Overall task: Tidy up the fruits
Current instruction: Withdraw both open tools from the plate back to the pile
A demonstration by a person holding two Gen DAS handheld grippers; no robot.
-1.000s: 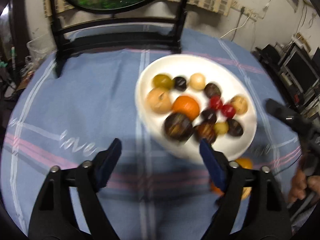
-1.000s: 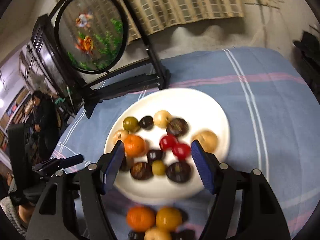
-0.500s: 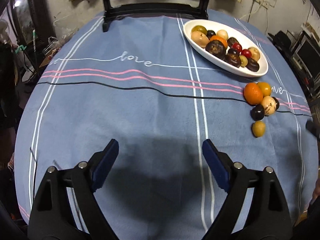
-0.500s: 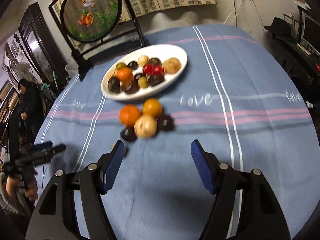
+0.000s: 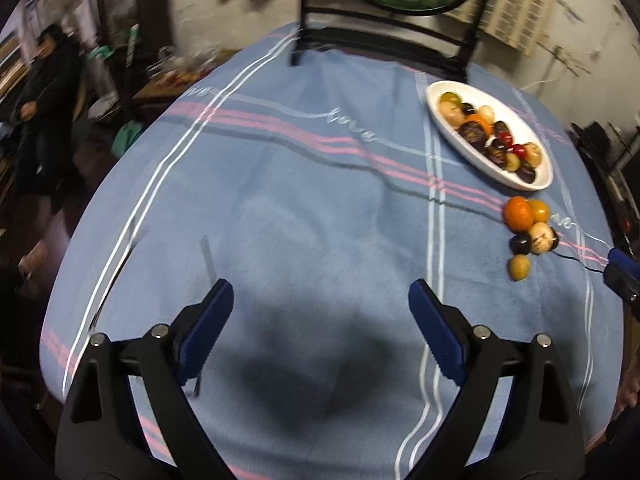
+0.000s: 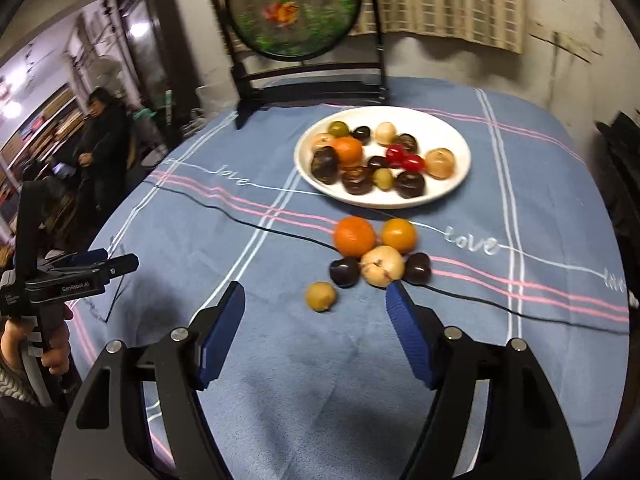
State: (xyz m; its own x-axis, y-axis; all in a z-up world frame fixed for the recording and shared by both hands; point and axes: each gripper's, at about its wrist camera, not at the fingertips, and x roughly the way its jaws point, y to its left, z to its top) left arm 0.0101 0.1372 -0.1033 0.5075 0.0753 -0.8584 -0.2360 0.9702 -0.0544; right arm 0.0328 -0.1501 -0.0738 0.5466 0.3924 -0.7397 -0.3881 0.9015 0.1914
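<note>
A white oval plate point(image 6: 460, 148) point(image 5: 448, 136) holds several small fruits. Loose fruits lie on the blue tablecloth in front of it: an orange point(image 6: 355, 234) point(image 5: 518, 212), a yellow-orange fruit point(image 6: 398, 234), a pale beige fruit point(image 6: 382, 265), two dark plums point(image 6: 345, 271) point(image 6: 417, 267) and a small yellow-green fruit point(image 6: 320, 296) point(image 5: 519, 267). My right gripper point(image 6: 316, 316) is open and empty, just short of the loose fruits. My left gripper point(image 5: 320, 312) is open and empty over bare cloth, far left of the fruits; it also shows in the right wrist view point(image 6: 100, 264).
A round framed fish picture on a black stand point(image 6: 294, 8) stands at the table's far edge behind the plate. A person in dark clothes point(image 6: 104, 128) stands beyond the table's left side. The round table's edge point(image 5: 80, 232) curves close on the left.
Both grippers pulled back from above the plate to the table's near side. Over the last half second the right gripper has come closer to the loose fruits and the left view has swung left.
</note>
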